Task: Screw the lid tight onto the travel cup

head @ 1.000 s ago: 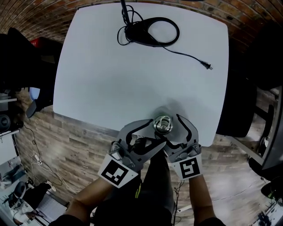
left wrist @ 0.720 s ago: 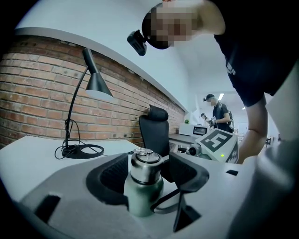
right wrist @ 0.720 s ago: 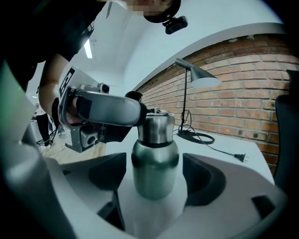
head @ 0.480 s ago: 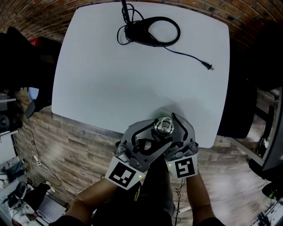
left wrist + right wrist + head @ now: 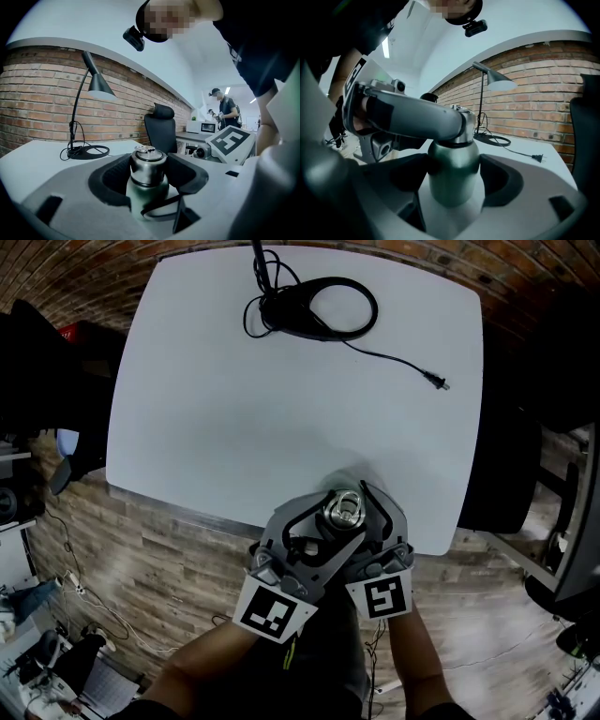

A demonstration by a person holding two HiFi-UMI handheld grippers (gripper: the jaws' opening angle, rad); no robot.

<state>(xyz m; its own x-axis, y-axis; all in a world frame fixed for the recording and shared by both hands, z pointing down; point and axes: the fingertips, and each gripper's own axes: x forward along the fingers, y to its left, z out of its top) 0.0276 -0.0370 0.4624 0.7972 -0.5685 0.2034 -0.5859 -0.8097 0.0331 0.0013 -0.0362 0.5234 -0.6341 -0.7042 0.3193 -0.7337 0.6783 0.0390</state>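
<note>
The travel cup (image 5: 344, 509) stands upright at the white table's near edge, its green body (image 5: 453, 173) topped by a steel lid (image 5: 147, 164). My left gripper (image 5: 148, 171) reaches in from the lower left. Its dark pads lie against both sides of the lid and its jaws are closing on it. My right gripper (image 5: 454, 180) comes from the lower right and is shut on the body below the lid. In the right gripper view, a left gripper finger (image 5: 412, 117) crosses in front of the lid. In the head view, both grippers hide the cup's body.
A black desk lamp (image 5: 93, 84) stands at the table's far side, its round base and coiled cord (image 5: 323, 307) ending in a loose plug (image 5: 436, 381). The white table (image 5: 262, 409) stretches behind the cup. A dark office chair (image 5: 511, 446) stands right of the table. A person (image 5: 225, 110) stands far off.
The two marker cubes have swung closer together below the cup, the left one to the right and the right one to the left. The cup has stayed at the table's edge.
</note>
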